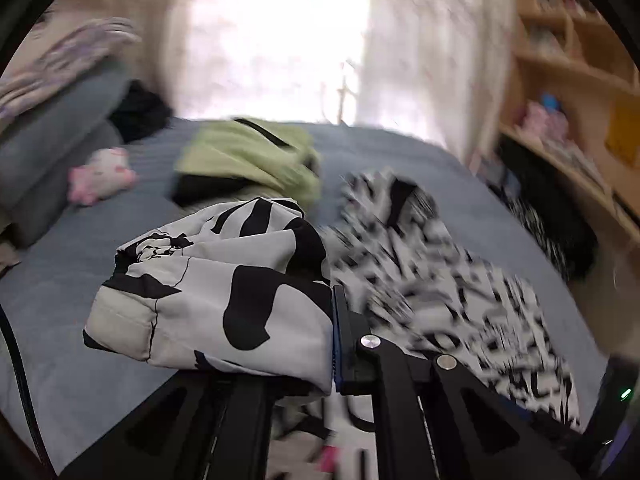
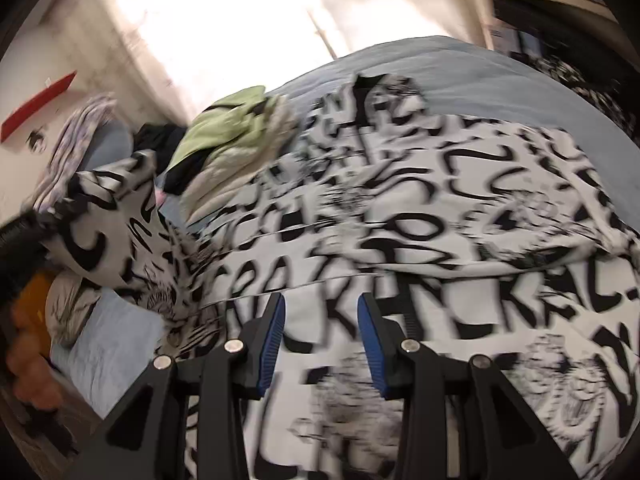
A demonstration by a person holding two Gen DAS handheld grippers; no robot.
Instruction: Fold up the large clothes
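- Left gripper [image 1: 333,344]: fingers pressed together, pinching a bunched fold of the black-and-white printed garment [image 1: 224,288], lifted above the bed [image 1: 56,312].
- Right gripper [image 2: 322,344]: fingers spread apart, nothing clamped between them, above the garment.
- Garment: rest lies spread across the blue bed.
- Green clothing [image 1: 248,156]: on the bed, behind the garment.

1 b&w print garment [image 1: 224,280], 1 green garment [image 1: 248,152], 1 pink plush [image 1: 102,174], 2 grey pillows [image 1: 60,120], 1 bed [image 1: 80,280]

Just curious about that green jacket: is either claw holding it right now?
No, the green jacket lies apart on the bed, while the left claw grips the black-and-white garment.
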